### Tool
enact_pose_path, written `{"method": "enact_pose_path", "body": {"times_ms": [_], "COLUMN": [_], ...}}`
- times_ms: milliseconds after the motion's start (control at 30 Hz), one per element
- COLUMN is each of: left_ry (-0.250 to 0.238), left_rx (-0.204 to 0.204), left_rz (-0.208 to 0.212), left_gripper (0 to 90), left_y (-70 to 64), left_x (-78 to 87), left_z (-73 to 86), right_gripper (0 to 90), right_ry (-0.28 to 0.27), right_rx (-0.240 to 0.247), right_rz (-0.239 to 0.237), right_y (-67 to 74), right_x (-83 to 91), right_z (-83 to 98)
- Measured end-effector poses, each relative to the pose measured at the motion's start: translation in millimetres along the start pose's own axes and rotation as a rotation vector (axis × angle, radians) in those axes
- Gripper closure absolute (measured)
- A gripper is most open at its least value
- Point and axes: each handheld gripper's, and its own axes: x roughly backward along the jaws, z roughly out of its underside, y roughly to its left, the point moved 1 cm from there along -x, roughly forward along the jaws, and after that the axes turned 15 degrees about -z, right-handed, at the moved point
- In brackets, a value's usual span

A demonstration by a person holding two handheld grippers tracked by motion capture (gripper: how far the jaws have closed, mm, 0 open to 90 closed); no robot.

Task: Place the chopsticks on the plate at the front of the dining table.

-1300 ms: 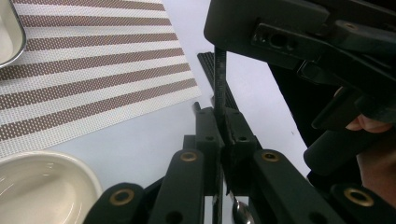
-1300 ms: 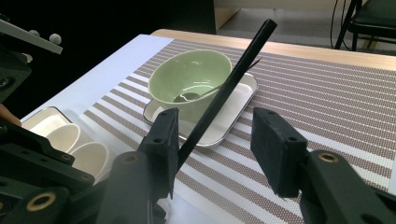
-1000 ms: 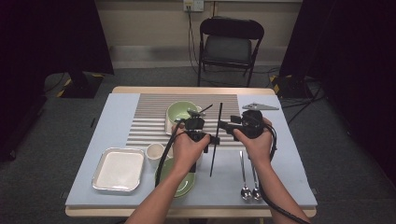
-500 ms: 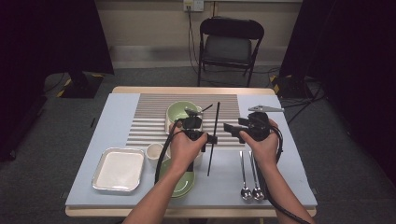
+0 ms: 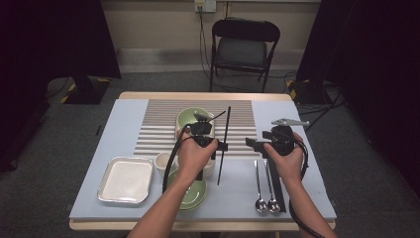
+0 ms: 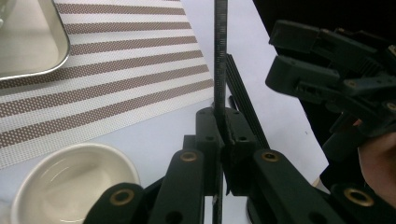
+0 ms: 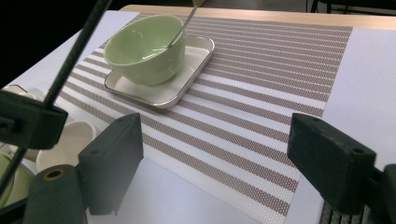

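In the high view, a black chopstick (image 5: 224, 145) is held upright above the surface (image 5: 317, 193) by the left gripper (image 5: 221, 147), while the right gripper (image 5: 251, 144) is drawn away from it, so the handover seems done. In the left gripper view, the fingers (image 6: 208, 140) are clamped on the chopstick (image 6: 220, 56). In the right gripper view, the fingers (image 7: 116, 149), just opened, are spread wide and empty.

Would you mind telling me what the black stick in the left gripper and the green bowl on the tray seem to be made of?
The black stick, clamped in the left gripper, looks like matte plastic or lacquered wood: thin, straight, dull black with fine ridges along one face. The green bowl seems to be glazed ceramic or melamine: smooth, with soft highlights on its rim. The tray under it looks like metal with a bright rolled edge.
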Motion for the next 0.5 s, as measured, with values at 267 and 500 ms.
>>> {"method": "enact_pose_path", "body": {"times_ms": [267,500], "left_ry": [-0.004,0.002], "left_rx": [0.008,0.012], "left_rz": [-0.013,-0.016], "left_gripper": [86.2,86.3], "left_y": [5.3,9.9], "left_x": [6.1,10.0], "left_z": [-1.4,-2.1], "right_gripper": [16.1,16.1], "right_ry": [0.009,0.027], "right_rx": [-0.017,-0.017], "right_rz": [0.013,0.025], "right_y": [-8.8,-13.2], "right_x": [2.9,3.6], "right_z": [9.4,16.1]}}
